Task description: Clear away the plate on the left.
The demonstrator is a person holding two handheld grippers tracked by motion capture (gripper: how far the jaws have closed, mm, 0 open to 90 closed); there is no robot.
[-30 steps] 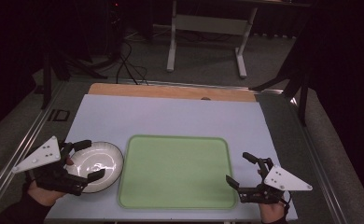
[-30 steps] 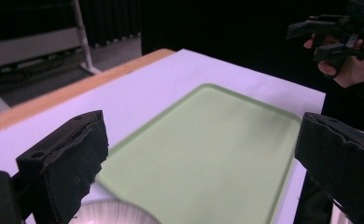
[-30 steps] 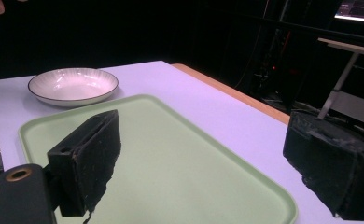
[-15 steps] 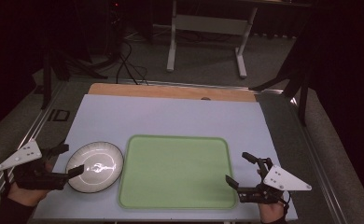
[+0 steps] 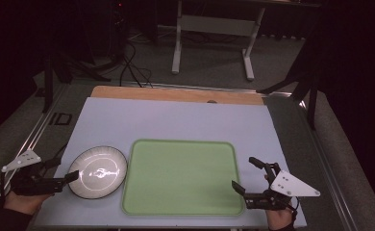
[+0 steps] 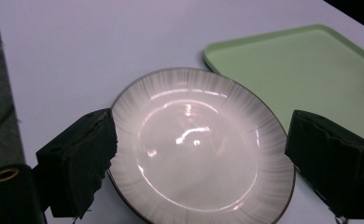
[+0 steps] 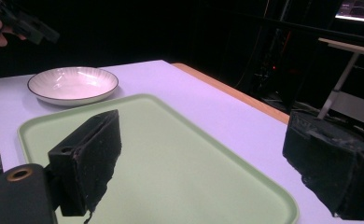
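A white ribbed plate (image 5: 99,172) with a dark rim lies on the table, just left of a light green tray (image 5: 181,141). My left gripper (image 5: 63,171) hovers low at the plate's left edge and points at it. Its jaws have just been closing a little, but they still stand wide with nothing pinched between them. In the left gripper view the plate (image 6: 194,149) lies just ahead of the left gripper (image 6: 201,130), with the tray (image 6: 287,60) beyond. My right gripper (image 5: 243,173) rests open at the tray's front right corner. Its view looks across the tray (image 7: 171,158) to the plate (image 7: 73,84).
A pale lilac mat (image 5: 176,120) covers the table, with a wooden strip (image 5: 176,94) along the far edge. Metal rails (image 5: 36,134) run down both sides. Beyond the table stand a metal frame (image 5: 212,24) and floor cables (image 5: 132,67).
My left gripper has drawn back to the left and sunk, from over the plate's left part to beside its left rim. The right gripper has stayed put.
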